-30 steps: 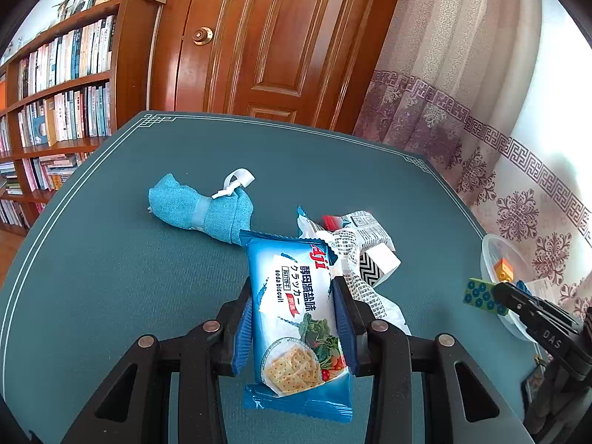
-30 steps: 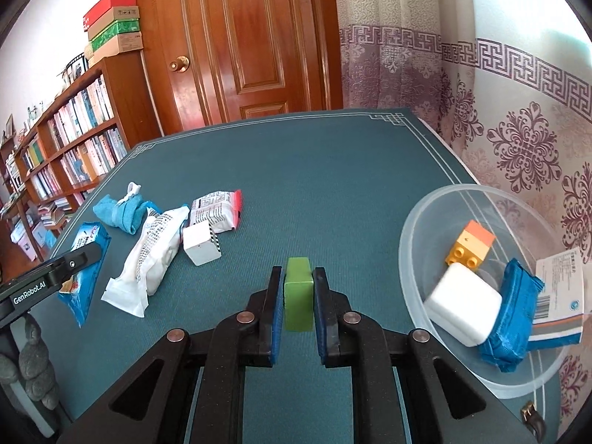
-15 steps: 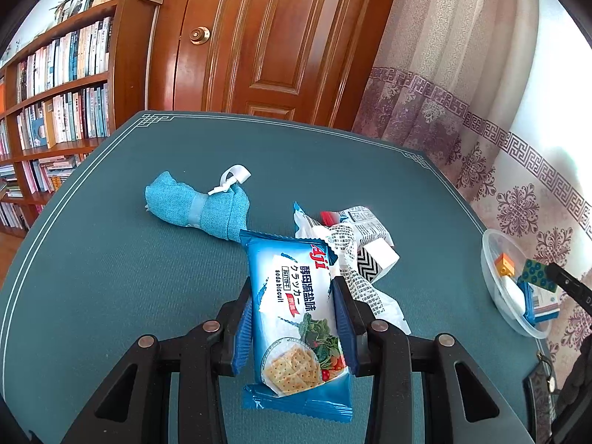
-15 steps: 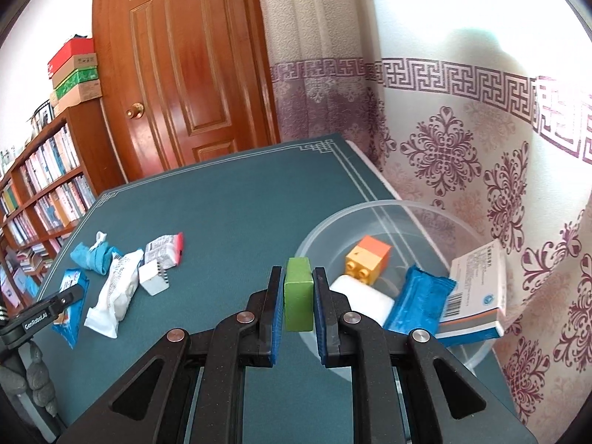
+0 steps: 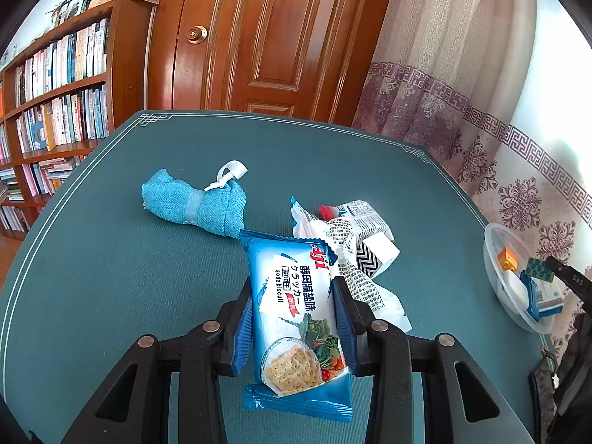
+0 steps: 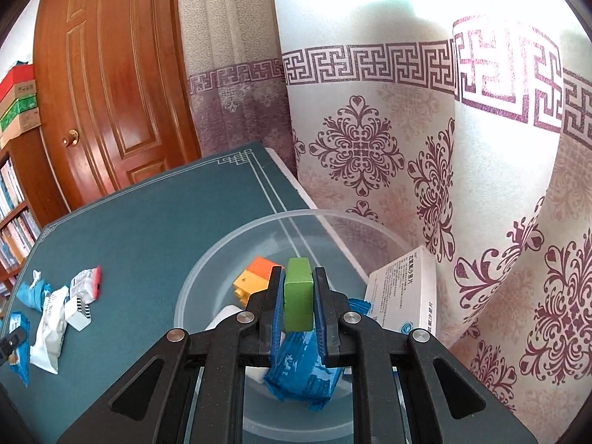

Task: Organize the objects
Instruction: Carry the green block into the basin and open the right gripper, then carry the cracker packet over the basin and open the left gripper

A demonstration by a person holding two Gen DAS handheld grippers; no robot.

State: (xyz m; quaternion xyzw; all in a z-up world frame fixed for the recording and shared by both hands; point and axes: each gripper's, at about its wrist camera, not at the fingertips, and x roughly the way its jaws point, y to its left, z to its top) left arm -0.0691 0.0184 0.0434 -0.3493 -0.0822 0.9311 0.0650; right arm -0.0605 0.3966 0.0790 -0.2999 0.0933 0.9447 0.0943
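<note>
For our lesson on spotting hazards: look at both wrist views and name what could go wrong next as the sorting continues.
1. The right tool holds the green block above the clear bowl, which sits near the table edge; a hard drop might nudge it.
2. The bowl is already crowded, with the white box leaning on its rim; it may tip out.
3. The left tool pinches the cracker packet; squeezing could break the crackers.

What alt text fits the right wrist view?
The right gripper holds a green block above a clear plastic bowl containing an orange brick, a blue packet and a white box.
</note>
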